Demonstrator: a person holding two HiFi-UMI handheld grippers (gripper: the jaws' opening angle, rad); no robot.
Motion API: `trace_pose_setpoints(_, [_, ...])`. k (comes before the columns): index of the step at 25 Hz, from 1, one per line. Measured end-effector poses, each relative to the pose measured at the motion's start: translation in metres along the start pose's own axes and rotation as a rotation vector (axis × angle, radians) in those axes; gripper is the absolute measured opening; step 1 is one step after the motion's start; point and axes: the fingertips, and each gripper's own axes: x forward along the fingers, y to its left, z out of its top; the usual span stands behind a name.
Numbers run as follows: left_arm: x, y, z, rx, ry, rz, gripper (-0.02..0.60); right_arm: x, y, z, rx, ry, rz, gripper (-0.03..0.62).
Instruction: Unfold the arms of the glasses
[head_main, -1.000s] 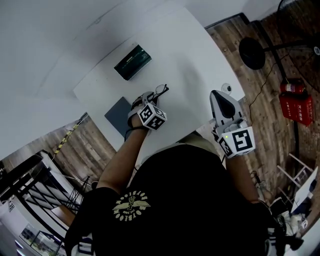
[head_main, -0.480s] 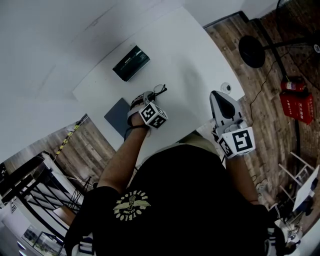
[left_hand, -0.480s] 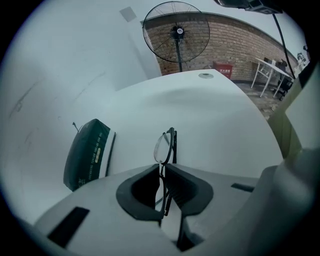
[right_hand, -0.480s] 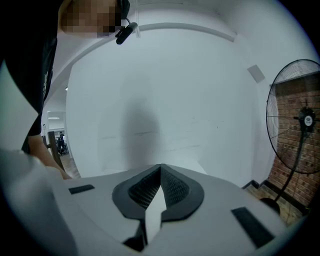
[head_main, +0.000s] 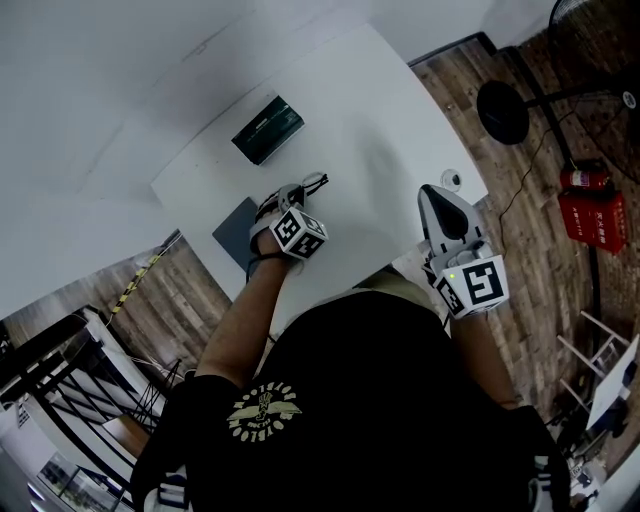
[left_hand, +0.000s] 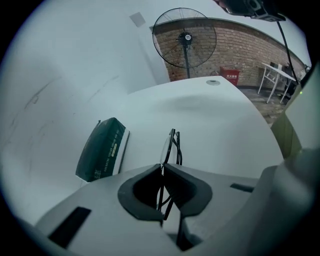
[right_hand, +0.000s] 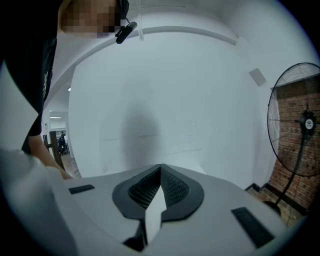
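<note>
Glasses (left_hand: 170, 148), a thin black-framed pair w/ arms folded flat against the lenses, are pinched in the L gripper (left_hand: 161, 168). Its two dark padded jaws are closed onto the frame, which shows edge-on and upright in the left gripper view. The far part of the frame sticks out past the jaw tips. In the head view the glasses (head_main: 316, 183) poke out ahead of the L gripper (head_main: 296, 196) over the white rectangular tabletop (head_main: 370, 110); can't tell if they touch it.

R gripper (right_hand: 160, 166): jaw tips pressed together, nothing btwn them, facing a plain white wall (right_hand: 165, 90). In the head view the R gripper (head_main: 433, 191) is by the table's right side, well apart from the glasses.

Further out:
- A dark green rectangular box (left_hand: 101, 149) lies flat on the table, just left of the glasses in the left gripper view. From the head view it lies beyond the L gripper (head_main: 266, 128).
- A flat grey-blue square pad (head_main: 236, 228) sits at the table's left edge, right beside the L gripper and partly under the person's hand.
- A small round fitting (left_hand: 213, 82) is set in the tabletop near its far right corner.
- Past the table, a black standing fan (left_hand: 185, 37) and a red box (left_hand: 230, 76) stand against a brick wall.
</note>
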Motion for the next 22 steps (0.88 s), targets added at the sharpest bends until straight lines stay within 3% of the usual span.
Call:
trace_pose_setpoints(4, [-0.016, 0.008, 0.005, -0.096, -0.083, 0.004, 0.023, -0.004, 0.007, 0.004, -0.009, -0.010, 0.004, 0.002])
trace_pose_setpoints(11, [-0.070, 0.030, 0.033, -0.420, -0.382, -0.052, 0.023, -0.012, 0.021, 0.013, -0.026, -0.033, 0.017, 0.000])
trace_pose_setpoints(17, [-0.126, 0.051, 0.050, -0.544, -0.540, -0.038, 0.021, -0.017, 0.036, 0.020, -0.041, -0.050, 0.036, 0.002])
trace_pose_setpoints(22, [-0.155, 0.058, 0.056, -0.583, -0.622, -0.039, 0.020, -0.019, 0.049, 0.020, -0.047, -0.053, 0.054, 0.002])
